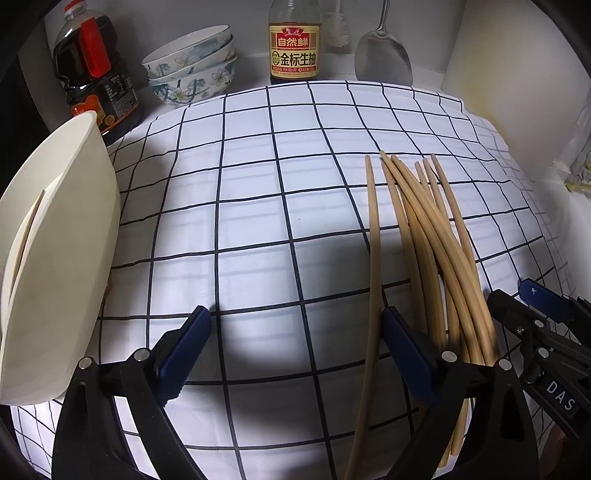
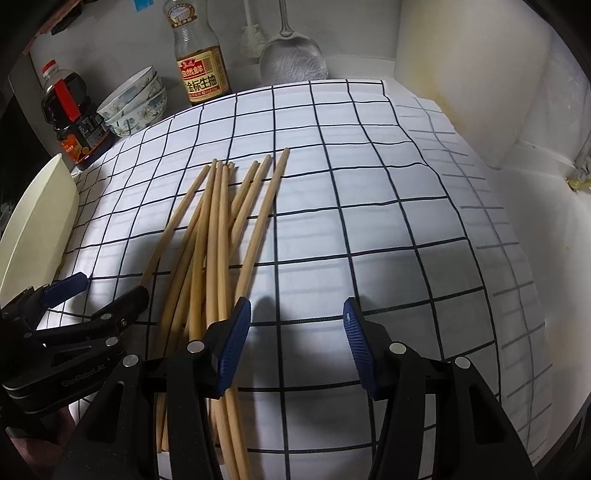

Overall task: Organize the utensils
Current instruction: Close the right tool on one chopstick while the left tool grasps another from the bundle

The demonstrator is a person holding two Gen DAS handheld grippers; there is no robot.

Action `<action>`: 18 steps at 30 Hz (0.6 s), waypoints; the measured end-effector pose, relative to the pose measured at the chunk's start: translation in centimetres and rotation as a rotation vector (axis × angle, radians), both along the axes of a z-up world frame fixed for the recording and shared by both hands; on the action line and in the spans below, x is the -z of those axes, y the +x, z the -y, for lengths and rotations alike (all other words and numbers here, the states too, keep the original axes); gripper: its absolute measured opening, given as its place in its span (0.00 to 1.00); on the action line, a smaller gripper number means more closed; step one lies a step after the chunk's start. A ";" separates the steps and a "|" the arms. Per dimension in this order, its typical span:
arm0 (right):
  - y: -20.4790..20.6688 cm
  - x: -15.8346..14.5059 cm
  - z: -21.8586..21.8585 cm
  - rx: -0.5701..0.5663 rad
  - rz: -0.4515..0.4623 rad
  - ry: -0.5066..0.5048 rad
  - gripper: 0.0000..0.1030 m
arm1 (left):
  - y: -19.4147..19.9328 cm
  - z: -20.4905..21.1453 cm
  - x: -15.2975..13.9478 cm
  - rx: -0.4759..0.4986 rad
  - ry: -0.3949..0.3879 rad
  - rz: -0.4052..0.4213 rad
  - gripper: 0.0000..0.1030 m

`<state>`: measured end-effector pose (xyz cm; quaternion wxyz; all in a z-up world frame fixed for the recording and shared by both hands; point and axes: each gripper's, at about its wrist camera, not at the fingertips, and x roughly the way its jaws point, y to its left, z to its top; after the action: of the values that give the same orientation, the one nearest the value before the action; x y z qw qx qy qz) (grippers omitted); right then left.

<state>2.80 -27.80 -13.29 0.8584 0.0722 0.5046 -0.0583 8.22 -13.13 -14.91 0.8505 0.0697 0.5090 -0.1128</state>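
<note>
On a white cloth with a dark grid pattern (image 1: 258, 192), spread over a counter in a white-walled corner. At twelve o'clock in the left wrist view, against the back wall: a glass soy sauce bottle with a brown and yellow label (image 1: 294, 48); at one o'clock, a shiny metal spatula leaning upright (image 1: 382, 59), with a white bottle brush (image 1: 340, 33) just beside it. At eleven o'clock, a stack of white ceramic bowls with blue flower print (image 1: 192, 62); further toward ten o'clock, a large dark plastic bottle with a red handle (image 1: 92, 74). At nine o'clock, very near to the camera, a cream plastic container with a tall wall (image 1: 62, 251), a thin pale stick partly visible inside.

In the middle between both tools: a loose bundle of pale bamboo chopsticks (image 1: 424, 240), lying flat on the cloth, tips fanned toward twelve o'clock, some crossing over others. One single chopstick a little apart from the rest.

Left gripper (image 1: 297, 325): blue pads spread wide, nothing pinched; the single chopstick passing between the jaws near the right pad, the bundle outside at three o'clock. Right gripper (image 2: 297, 317): also spread, only bare cloth between the pads; the bundle at nine o'clock, running just beside and under the left pad.
</note>
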 end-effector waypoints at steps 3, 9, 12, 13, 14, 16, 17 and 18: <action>0.1 0.0 -0.5 -0.011 0.002 -0.005 0.49 | 0.0 0.0 0.0 0.001 0.000 0.000 0.88; 0.3 0.0 -1.3 -0.030 0.001 -0.013 0.49 | -0.1 -0.8 0.0 -0.002 0.000 0.001 0.88; 0.3 0.0 -1.5 -0.035 0.002 -0.023 0.49 | 0.0 -1.1 0.0 -0.006 -0.001 0.001 0.88; 0.3 0.0 -1.6 -0.038 0.002 -0.025 0.49 | 0.1 -1.3 0.1 -0.008 -0.001 0.001 0.88; 0.3 0.0 -1.7 -0.042 0.000 -0.027 0.49 | 0.1 -1.5 0.1 -0.012 -0.001 0.001 0.88; 0.4 0.1 -1.9 -0.049 -0.005 -0.030 0.49 | 0.1 -1.7 0.1 -0.015 0.000 0.001 0.88; 0.4 0.2 -2.0 -0.052 -0.009 -0.034 0.49 | 0.1 -1.8 0.1 -0.016 0.000 0.000 0.88; 0.3 0.2 -2.1 -0.055 -0.009 -0.036 0.49 | 0.0 -1.8 0.0 -0.016 0.001 0.000 0.88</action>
<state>3.11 -25.71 -13.49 0.8586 0.0426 0.5090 -0.0442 8.22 -11.34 -14.95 0.8514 0.0660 0.5095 -0.1056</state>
